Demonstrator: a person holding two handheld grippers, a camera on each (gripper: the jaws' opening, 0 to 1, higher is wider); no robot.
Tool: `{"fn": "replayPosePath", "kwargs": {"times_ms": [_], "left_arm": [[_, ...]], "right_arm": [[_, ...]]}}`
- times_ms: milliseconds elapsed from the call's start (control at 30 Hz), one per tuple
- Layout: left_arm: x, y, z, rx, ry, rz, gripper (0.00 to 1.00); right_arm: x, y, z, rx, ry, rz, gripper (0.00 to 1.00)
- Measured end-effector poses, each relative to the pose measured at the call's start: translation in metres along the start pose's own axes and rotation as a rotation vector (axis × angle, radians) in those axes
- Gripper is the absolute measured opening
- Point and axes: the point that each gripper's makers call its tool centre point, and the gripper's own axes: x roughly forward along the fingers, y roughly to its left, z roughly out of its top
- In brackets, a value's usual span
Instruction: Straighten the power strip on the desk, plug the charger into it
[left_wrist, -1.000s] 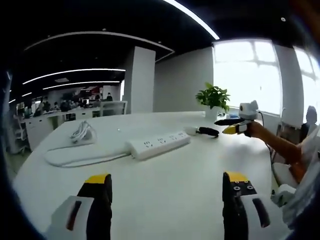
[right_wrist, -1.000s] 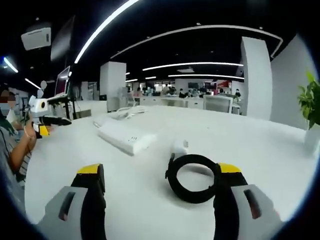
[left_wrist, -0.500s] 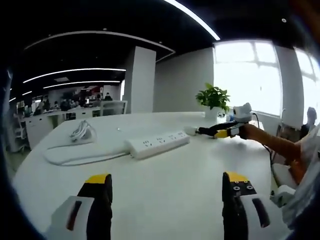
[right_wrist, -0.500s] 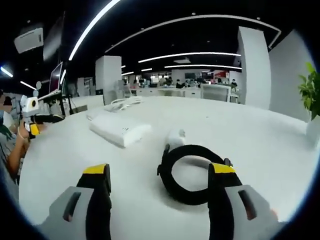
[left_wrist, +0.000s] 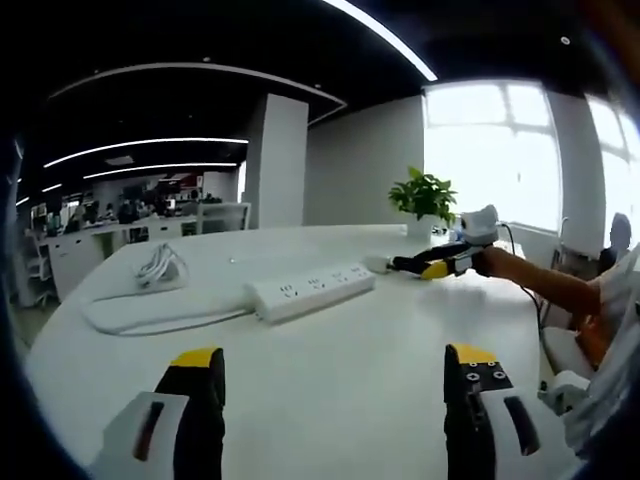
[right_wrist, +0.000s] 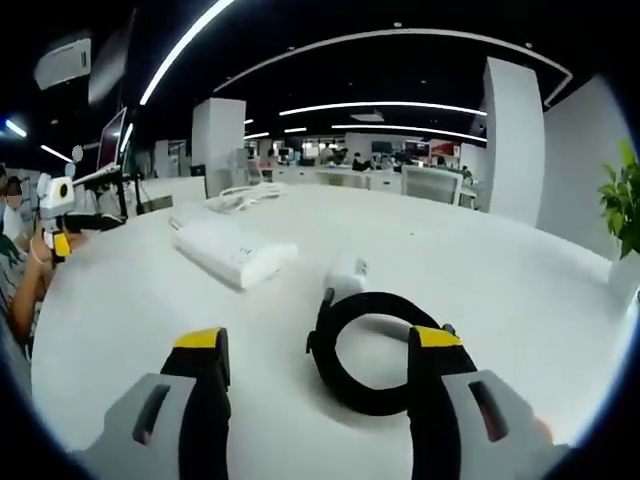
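Right gripper (right_wrist: 315, 345): jaws apart, being brought lower and closer around the coiled cable (right_wrist: 372, 350) of the charger (right_wrist: 346, 275) than 1 s ago, grasp judged imminent; strip (left_wrist: 312, 290) lying askew mid-desk (left_wrist: 330, 390); left gripper (left_wrist: 333, 365): jaws apart, being held idle

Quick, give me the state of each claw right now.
Left claw: open, holding nothing, above the desk.
Right claw: open, holding nothing, at the charger's coiled black cable.
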Motion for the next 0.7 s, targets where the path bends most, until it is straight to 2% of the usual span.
{"fn": "replayPosePath", "kwargs": {"times_ms": [267, 533, 700], "left_arm": [[0.0000, -0.0004, -0.0011, -0.001, 0.004, -0.001, 0.92], [0.0012, -0.0025, -0.0028, -0.005, 0.007, -0.006, 0.92], [0.0021, -0.0042, -0.0045, -0.002, 0.015, -0.008, 0.92]], "right_arm": [[0.0059, 0.0030, -0.0070, 0.055, 0.052, 0.036, 0.63], [0.0071, 0.0003, -0.0078, 0.067, 0.088, 0.026, 0.58], [0.0092, -0.0007, -0.0089, 0.055, 0.132, 0.031, 0.55]]}}
